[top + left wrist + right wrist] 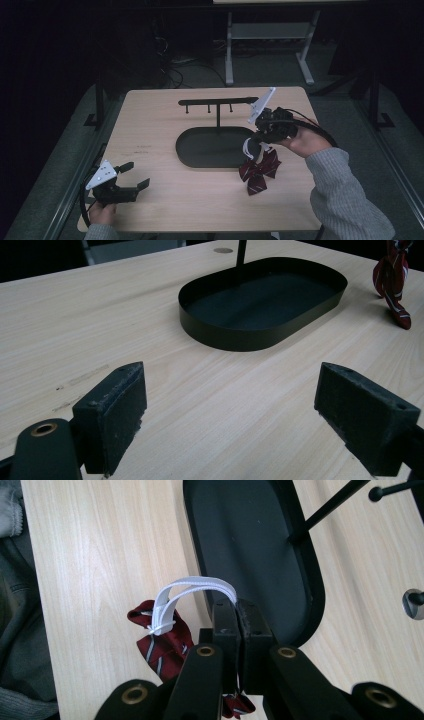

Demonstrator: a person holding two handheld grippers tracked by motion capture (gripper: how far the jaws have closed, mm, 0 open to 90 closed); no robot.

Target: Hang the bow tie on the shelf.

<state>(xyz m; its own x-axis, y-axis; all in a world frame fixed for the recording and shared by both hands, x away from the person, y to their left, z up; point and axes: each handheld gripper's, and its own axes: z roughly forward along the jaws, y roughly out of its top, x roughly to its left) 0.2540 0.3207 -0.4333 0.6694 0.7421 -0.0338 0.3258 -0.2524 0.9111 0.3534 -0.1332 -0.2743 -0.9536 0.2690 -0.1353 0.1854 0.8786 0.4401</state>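
A dark red striped bow tie (259, 171) with a white elastic strap (186, 586) hangs off the table by the right end of the black oval tray (186, 150). My right gripper (256, 138) is shut on that strap, its jaws pressed together (239, 611), and the bow (162, 645) dangles just below them. A black stand with a peg bar (218, 102) rises from the tray's far side. My left gripper (136, 176) rests open near the table's front left corner, with bare wood between its pads (114, 401). The tray (235, 335) and the bow (393, 280) lie ahead of it.
The light wooden table (150, 125) is bare to the left of and in front of the tray. A grey-sleeved forearm (345, 195) crosses its right front corner. Beyond the far edge stand a white table frame (265, 35) and floor cables.
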